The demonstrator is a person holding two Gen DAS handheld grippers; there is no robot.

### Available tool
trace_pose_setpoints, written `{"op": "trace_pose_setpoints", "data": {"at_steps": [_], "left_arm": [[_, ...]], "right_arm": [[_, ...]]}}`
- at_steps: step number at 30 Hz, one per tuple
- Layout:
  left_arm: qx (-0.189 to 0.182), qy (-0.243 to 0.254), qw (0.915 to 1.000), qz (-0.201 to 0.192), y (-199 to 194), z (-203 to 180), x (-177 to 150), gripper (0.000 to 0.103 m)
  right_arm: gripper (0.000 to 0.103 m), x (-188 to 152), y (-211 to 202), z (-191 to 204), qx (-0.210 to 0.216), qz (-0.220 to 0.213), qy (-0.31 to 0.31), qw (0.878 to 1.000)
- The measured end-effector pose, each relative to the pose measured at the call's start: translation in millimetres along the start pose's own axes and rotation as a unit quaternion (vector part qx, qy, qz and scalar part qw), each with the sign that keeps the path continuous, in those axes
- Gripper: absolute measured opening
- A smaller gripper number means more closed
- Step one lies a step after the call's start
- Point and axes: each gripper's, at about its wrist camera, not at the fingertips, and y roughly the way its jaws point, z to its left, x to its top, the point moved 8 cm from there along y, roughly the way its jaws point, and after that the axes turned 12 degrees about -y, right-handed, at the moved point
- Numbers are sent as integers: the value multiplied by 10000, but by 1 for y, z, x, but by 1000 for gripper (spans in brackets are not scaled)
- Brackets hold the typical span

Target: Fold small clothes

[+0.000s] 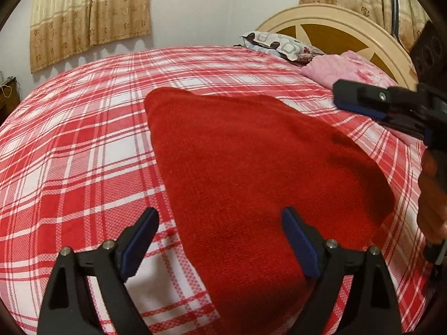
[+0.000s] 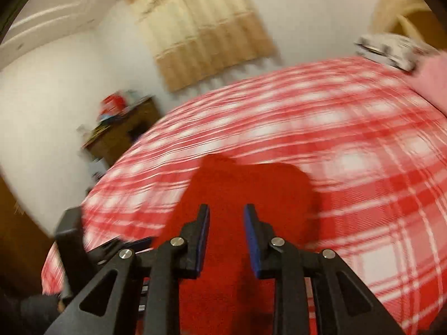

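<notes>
Red-and-white plaid bedding (image 1: 83,145) is covering the whole bed, and both tools are hovering over it near the camera side. The left tool (image 1: 220,240) is standing with its blue-padded fingers spread wide, one finger over bare plaid and the other over the near end of the red knitted garment (image 1: 251,167); nothing is between them. The right tool (image 2: 226,237) is hanging above the same garment (image 2: 240,195) with its fingers parted by a narrow gap and gripping nothing; its view is blurred. In the left wrist view the right tool (image 1: 360,103) is reaching in from the right edge, above the garment's far right side.

The garment is lying flat in a long tapering shape, running from the near edge toward the far left, with its left and far edges lying clean on the plaid. Open bedding is stretching wide to the left and far beyond it.

Farther right, a pink cloth (image 1: 346,69) and a patterned pillow (image 1: 282,44) are resting against the cream headboard (image 1: 335,19), well apart from the garment. Beige curtains (image 1: 89,16) are hanging on the far wall, and a cluttered wooden cabinet (image 2: 120,136) is standing beyond the bed's left side.
</notes>
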Motion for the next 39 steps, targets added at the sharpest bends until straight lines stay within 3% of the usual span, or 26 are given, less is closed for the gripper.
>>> {"op": "trace_pose_setpoints", "data": {"at_steps": [2, 4, 5, 9, 12, 14, 16, 17, 23, 32, 37, 39], "left_arm": [[-2, -7, 10000, 5, 0, 1, 0, 92], [-8, -10, 10000, 22, -1, 1, -1, 93], [-31, 3, 10000, 51, -1, 0, -1, 93], [-116, 39, 9999, 28, -8, -3, 2, 93], [-180, -72, 9996, -216, -19, 2, 13, 93], [-292, -251, 9989, -253, -20, 7, 19, 93], [-345, -430, 9984, -116, -13, 13, 20, 93], [-362, -499, 9981, -53, -9, 15, 19, 93], [-622, -881, 9938, 256, 9, 18, 11, 93], [-854, -1011, 9900, 496, 20, 14, 7, 94], [-1002, -1178, 9864, 564, 26, 14, 9, 92], [-1056, -1160, 9860, 567, 26, 11, 9, 85]], "right_arm": [[32, -11, 19, 0, 19, 413, 23, 9991], [32, -30, 39, -19, -327, 883, 147, 9955], [32, -37, 45, -26, -308, 985, 248, 9944], [31, -35, 36, -34, -38, 829, 470, 9954], [32, -24, 19, -38, -148, 475, 350, 9981], [39, -18, 10, -49, -130, 295, 533, 9981], [65, -16, 3, -66, -194, 137, 856, 9960], [67, -15, 2, -72, -224, 96, 943, 9952], [67, -23, 26, -99, -241, 447, 1264, 9907], [64, -39, 62, -115, 340, 676, 1801, 9807], [50, -37, 76, -120, 591, 610, 2061, 9748], [48, -35, 80, -118, 619, 621, 1999, 9759]]}}
